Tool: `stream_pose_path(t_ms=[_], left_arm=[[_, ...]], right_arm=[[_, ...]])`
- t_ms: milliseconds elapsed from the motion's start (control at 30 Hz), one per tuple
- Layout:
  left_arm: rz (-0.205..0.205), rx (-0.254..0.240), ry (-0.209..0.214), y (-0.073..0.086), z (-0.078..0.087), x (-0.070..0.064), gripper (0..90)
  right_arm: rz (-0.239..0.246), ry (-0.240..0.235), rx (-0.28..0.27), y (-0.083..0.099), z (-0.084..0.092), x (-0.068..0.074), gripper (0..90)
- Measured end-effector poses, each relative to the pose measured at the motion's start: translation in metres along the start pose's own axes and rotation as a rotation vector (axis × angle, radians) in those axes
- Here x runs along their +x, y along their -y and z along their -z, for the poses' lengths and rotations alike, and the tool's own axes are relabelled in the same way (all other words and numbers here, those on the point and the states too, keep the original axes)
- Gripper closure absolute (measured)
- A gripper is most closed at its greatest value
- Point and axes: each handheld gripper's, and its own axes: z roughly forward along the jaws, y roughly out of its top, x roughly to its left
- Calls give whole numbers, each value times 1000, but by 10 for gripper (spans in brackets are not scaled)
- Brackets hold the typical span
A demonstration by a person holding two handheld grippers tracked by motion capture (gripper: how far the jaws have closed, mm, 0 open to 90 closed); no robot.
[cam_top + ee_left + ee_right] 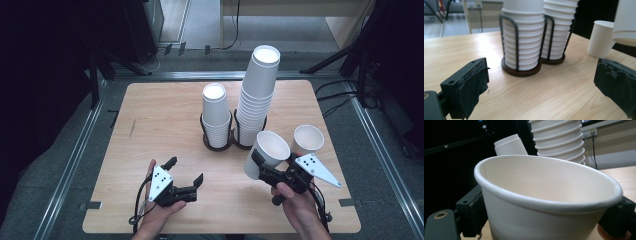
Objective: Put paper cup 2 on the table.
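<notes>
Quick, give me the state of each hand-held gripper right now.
Left hand-held gripper: open, nothing between its jaws.
Right hand-held gripper: shut on a white paper cup, held tilted above the wooden table.

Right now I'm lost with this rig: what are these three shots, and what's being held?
There is no robot arm here. A person holds a two-jaw tool in each hand at a wooden table. One camera looks down from above; the other two ride on the tools and look along their black jaws. The left gripper is open with nothing between its jaws. The right gripper is shut on a white paper cup, tilted, which its own camera sees up close. On the table, a dark wire holder carries a short cup stack and a tall cup stack. A loose cup stands beside them.
</notes>
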Motion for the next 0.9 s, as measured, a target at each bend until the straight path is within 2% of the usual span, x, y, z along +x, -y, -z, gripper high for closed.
stream_pose_path(t_ms=[67,100,167,300,433,467,600,833,900], left_arm=[[8,7,-22,3,5,6,0],[13,11,-33,5,8,10,0],[28,18,-63,8,13,20,0],[62,25,-137,14,22,42,0],[132,45,-190,16,25,62,5],[127,59,-203,17,25,65,5],[126,71,-234,20,27,72,5],[133,76,-262,24,35,79,5],[132,79,-273,25,37,81,5]], right_arm=[[28,8,3,2,-1,2,118],[67,17,6,6,-3,3,118],[85,17,5,8,-4,3,118],[175,19,-14,16,-7,4,118],[262,55,-75,26,-15,-5,118],[262,55,-75,26,-15,-5,118],[321,72,-85,35,-20,-15,118],[365,63,-88,45,-31,-23,118],[362,62,-79,48,-35,-25,118]])
